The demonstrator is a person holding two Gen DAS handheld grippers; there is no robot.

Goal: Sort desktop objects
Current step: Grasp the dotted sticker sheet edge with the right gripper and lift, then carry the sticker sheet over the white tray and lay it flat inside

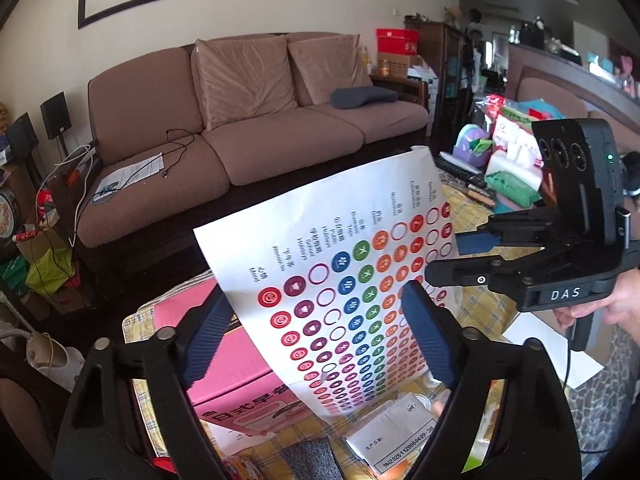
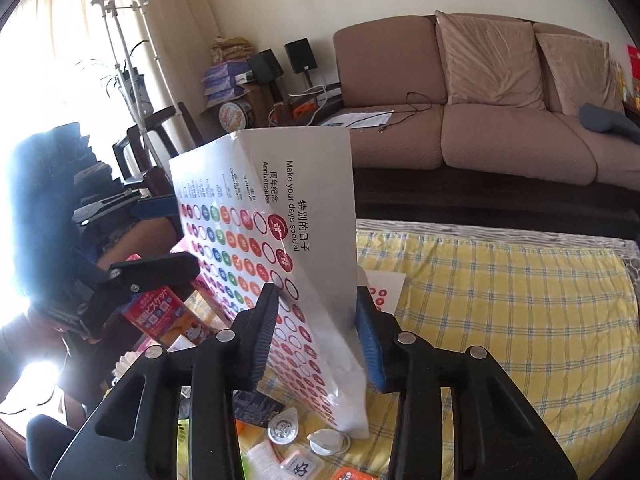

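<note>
The sticker sheet (image 1: 352,280), a white page printed with rows of coloured round stickers and headed "Make your days special", stands lifted and slightly curled above the tabletop (image 2: 500,280) with its yellow checked cloth, held up between both tools. The right tool (image 2: 316,332) has its two fingers set either side of the sheet's lower part; its jaws look closed onto the paper, pinching it, though the far pad's contact is partly hidden behind the sheet. The left tool (image 1: 312,340) straddles the sheet's lower edge with its jaws visibly apart; the right pad looks to lie against the printed face while the left pad stands off it, so I judge it open around the sheet, not gripping. Below lie a pink box (image 1: 224,360), a silver foil packet (image 1: 396,436) and small round containers (image 2: 284,428); a brown sofa (image 1: 256,128) stands beyond. The step in hand seems to be carrying the sheet to its place. To do that well, the left jaws should finish closing near an edge so the paper does not buckle, both hands should keep it lightly taut without tearing, and it should travel high enough to clear the clutter underneath.
</note>
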